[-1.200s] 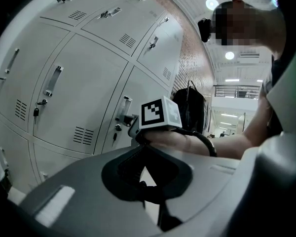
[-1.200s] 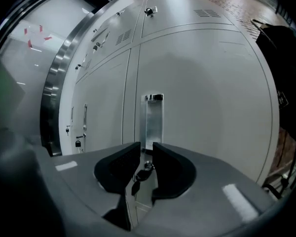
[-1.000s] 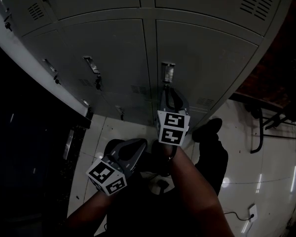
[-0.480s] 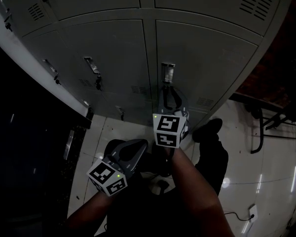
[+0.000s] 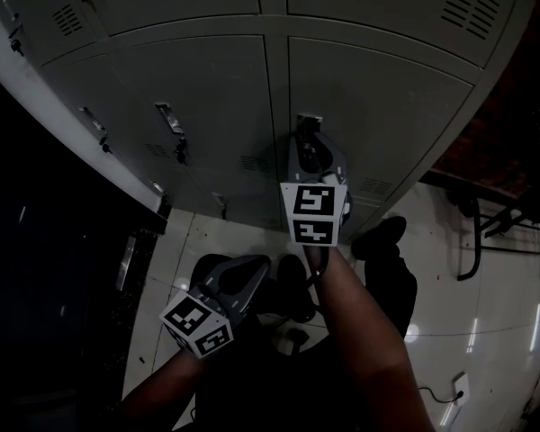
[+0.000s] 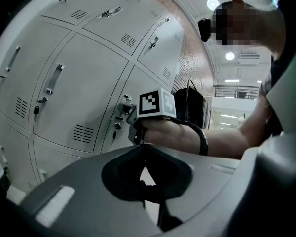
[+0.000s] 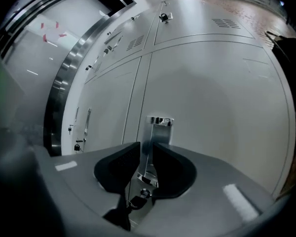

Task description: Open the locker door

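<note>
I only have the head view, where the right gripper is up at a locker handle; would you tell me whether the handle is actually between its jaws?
Observer: Yes. In the right gripper view the handle stands between the jaws of the right gripper. The jaws have just been closing and sit close on both sides of it, but I cannot tell whether they press it yet.
Operator: Thank you. What is the left gripper doing?
Observer: The left gripper view shows the left gripper with its jaws together and nothing between them.
</note>
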`<state>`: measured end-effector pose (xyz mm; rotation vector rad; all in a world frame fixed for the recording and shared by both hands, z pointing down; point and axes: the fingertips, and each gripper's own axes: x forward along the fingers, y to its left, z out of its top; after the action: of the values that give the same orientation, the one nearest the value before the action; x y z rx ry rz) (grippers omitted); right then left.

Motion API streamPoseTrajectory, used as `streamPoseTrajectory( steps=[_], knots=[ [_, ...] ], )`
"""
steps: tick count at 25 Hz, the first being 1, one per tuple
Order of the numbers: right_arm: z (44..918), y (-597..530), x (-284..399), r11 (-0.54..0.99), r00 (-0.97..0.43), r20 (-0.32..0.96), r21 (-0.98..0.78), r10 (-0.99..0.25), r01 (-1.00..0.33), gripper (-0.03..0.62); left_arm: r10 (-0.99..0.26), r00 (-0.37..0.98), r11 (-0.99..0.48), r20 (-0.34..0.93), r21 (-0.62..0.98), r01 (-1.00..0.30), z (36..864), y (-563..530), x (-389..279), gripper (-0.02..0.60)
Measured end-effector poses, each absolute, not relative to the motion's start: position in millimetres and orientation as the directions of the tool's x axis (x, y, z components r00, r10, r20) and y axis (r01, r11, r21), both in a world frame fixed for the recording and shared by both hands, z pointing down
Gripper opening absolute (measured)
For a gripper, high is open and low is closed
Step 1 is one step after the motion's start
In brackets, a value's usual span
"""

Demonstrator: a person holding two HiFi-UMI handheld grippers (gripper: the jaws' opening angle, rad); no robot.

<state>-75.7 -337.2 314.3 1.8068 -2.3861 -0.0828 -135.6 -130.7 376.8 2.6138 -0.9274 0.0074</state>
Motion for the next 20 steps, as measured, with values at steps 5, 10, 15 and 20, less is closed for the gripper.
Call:
streamPoseTrajectory(
  steps=[5,10,15,20],
  knots=[
    [313.6,-338.1,-78.9,0.312,-0.306,0.085,0.077,-0.948,-0.947,0.051,-0.605,0.786,-0.720,0.126,0.335,-0.607,375.5,-130.1,-135.5,0.011],
    [313.0,-328.3,-81.8,0.334,-0.330,0.077,0.054,-0.941,-0.941,0.048,-0.608,0.784,-0.717,0.128,0.337,-0.611,375.1,-130.2,-136.7,0.012],
    [313.2,-300.1,-84.7,0.383,-0.379,0.089,0.035,-0.921,-0.923,0.051,-0.597,0.792,-0.724,0.130,0.339,-0.601,374.1,-125.3,-137.6,0.011],
    [308.1,-268.0,-99.3,0.500,-0.498,0.066,0.021,-0.865,-0.866,0.052,-0.616,0.775,-0.713,0.137,0.322,-0.624,368.9,-126.6,-152.5,0.011]
  ],
)
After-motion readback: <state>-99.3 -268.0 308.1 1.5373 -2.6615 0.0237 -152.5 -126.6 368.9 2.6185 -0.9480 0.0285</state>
